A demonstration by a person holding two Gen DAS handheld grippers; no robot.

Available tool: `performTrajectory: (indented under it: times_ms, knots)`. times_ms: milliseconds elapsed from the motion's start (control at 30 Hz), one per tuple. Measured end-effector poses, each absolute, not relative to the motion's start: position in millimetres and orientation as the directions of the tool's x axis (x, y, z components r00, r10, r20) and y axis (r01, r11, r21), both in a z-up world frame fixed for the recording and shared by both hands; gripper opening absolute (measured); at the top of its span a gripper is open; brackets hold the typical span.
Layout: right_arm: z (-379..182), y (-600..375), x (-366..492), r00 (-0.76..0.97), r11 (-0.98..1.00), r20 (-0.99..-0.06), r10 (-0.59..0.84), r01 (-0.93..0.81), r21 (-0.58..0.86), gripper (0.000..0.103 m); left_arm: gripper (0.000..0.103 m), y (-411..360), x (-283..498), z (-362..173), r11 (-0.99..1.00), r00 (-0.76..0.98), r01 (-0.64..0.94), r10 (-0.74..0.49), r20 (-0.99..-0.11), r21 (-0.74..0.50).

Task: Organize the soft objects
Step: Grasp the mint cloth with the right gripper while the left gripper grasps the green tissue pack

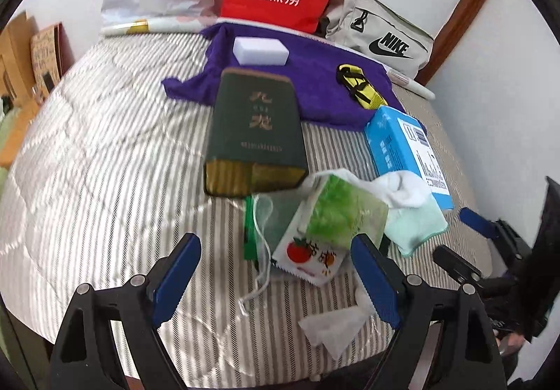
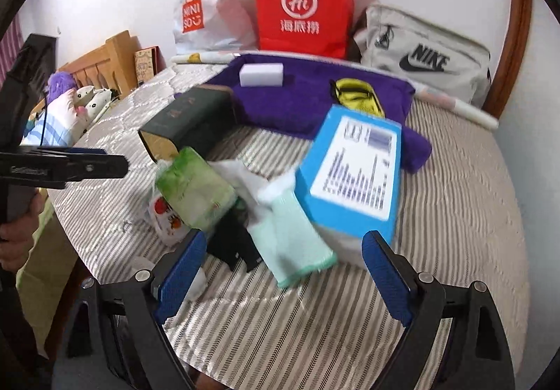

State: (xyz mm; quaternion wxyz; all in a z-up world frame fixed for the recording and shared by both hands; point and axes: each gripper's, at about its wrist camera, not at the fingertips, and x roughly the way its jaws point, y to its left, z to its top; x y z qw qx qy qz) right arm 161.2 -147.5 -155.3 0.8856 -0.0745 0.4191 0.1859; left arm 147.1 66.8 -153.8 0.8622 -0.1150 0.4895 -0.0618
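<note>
On the bed (image 1: 87, 152), both hand-held grippers, left (image 1: 276, 279) and right (image 2: 283, 276), gape empty; sorting unstarted. Next: right closes on mint cloth (image 2: 297, 236) at 12 o'clock.

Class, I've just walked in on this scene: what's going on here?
A person holds two grippers over a striped bed. The left gripper and right gripper are both open and hold nothing. Before them lies a pile: a mint cloth, a green packet and a blue box. Behind lies a purple towel.
</note>
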Motion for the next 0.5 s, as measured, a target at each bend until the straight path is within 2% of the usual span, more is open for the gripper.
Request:
performTrajectory:
  times_ms: [100,133,233,333,400,433,500]
  knots:
    - [-167.7,-150.0,170.3,0.564,0.925,-0.779,0.272,-0.376,0.051,0.086,0.086,63.8,143.7,-161.6,0.970,0.504,-0.011,-0.206,-0.839,-0.244]
    - [-170.7,-150.3,173.4,0.558,0.925,-0.781,0.280,-0.375,0.064,0.080,0.086,62.8,143.2,-163.5,0.972,0.502,-0.013,-0.197,-0.842,-0.234]
    - [-178.3,-148.9,178.1,0.544,0.925,-0.786,0.295,-0.368,0.092,0.079,0.086,57.4,145.9,-166.5,0.977,0.504,-0.011,-0.177,-0.845,-0.211]
    - [-179.3,-144.0,175.5,0.563,0.929,-0.781,0.271,-0.365,0.059,0.077,0.086,48.5,152.9,-166.7,0.977,0.511,0.019,-0.193,-0.837,-0.213]
    - [-179.1,-144.8,173.1,0.573,0.938,-0.782,0.244,-0.344,0.041,0.062,0.087,40.6,157.0,-166.0,0.976,0.516,0.045,-0.204,-0.832,-0.211]
    - [-179.4,-145.5,171.9,0.566,0.937,-0.785,0.250,-0.347,0.048,0.050,0.087,35.4,158.8,-165.8,0.976,0.518,0.063,-0.209,-0.829,-0.207]
    - [-182.7,-148.3,172.3,0.540,0.933,-0.796,0.272,-0.352,0.080,0.047,0.088,23.1,161.9,-165.4,0.977,0.524,0.107,-0.213,-0.825,-0.184]
